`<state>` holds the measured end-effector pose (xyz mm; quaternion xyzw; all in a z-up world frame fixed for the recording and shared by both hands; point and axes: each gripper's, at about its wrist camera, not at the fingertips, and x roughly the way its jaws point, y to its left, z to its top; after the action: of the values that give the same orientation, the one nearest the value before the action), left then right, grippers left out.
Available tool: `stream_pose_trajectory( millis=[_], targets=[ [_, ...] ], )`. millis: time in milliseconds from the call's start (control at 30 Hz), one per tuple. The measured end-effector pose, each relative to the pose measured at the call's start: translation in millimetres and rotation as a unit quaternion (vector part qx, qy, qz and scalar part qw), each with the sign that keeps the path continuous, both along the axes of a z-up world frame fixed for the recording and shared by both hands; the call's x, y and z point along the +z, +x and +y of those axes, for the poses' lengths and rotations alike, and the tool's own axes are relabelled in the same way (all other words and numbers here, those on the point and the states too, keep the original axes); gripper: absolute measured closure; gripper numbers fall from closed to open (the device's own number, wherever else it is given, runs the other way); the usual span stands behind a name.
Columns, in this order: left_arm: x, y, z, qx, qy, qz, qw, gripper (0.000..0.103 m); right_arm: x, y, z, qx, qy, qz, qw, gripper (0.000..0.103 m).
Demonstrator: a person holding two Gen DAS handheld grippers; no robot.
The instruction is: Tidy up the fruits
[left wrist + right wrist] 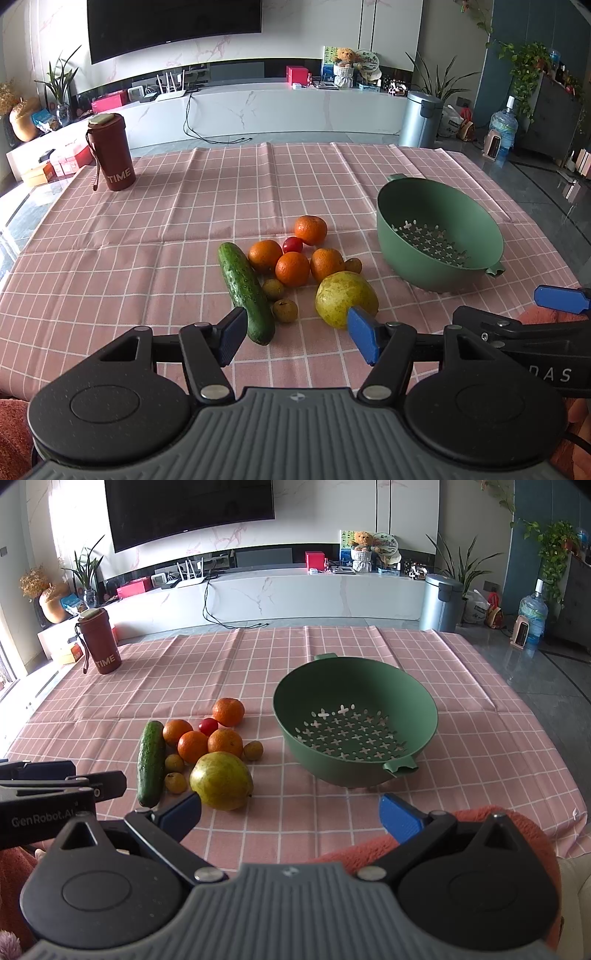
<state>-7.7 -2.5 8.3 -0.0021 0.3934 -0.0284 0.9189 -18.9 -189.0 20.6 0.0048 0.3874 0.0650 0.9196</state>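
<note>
A pile of produce lies mid-table on the pink checked cloth: a cucumber (pixel 245 293) (pixel 150 762), several oranges (pixel 291 268) (pixel 225 743), a cherry tomato (pixel 292 244) (pixel 208 726), a yellow-green pear (pixel 345 303) (pixel 221 780) and small brownish fruits (pixel 285 310) (pixel 175 782). An empty green colander (pixel 439 243) (pixel 354 723) stands to their right. My left gripper (pixel 299 338) is open and empty just before the cucumber and pear. My right gripper (pixel 291 814) is open and empty, near the pear and the colander's front.
A dark red "TIME" cup (pixel 112 153) (pixel 99 642) stands at the table's far left corner. The table edge drops off on the right to a tiled floor. A grey bin (pixel 421 118) and a TV bench stand behind.
</note>
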Motion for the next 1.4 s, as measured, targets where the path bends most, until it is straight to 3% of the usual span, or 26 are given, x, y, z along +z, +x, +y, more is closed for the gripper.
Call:
stream_pose_trajectory(
  millis=[1233, 1400],
  targets=[
    [1.0, 8.5, 10.6, -0.001, -0.019, 0.002, 0.9998, 0.029, -7.2, 8.0, 1.7, 0.0, 0.014, 0.006, 1.0, 0.004],
    [0.7, 25.4, 25.3, 0.008, -0.032, 0.015, 0.9993, 0.042, -13.9, 19.1, 3.4, 0.018, 0.043, -0.003, 0.999, 0.005]
  ],
)
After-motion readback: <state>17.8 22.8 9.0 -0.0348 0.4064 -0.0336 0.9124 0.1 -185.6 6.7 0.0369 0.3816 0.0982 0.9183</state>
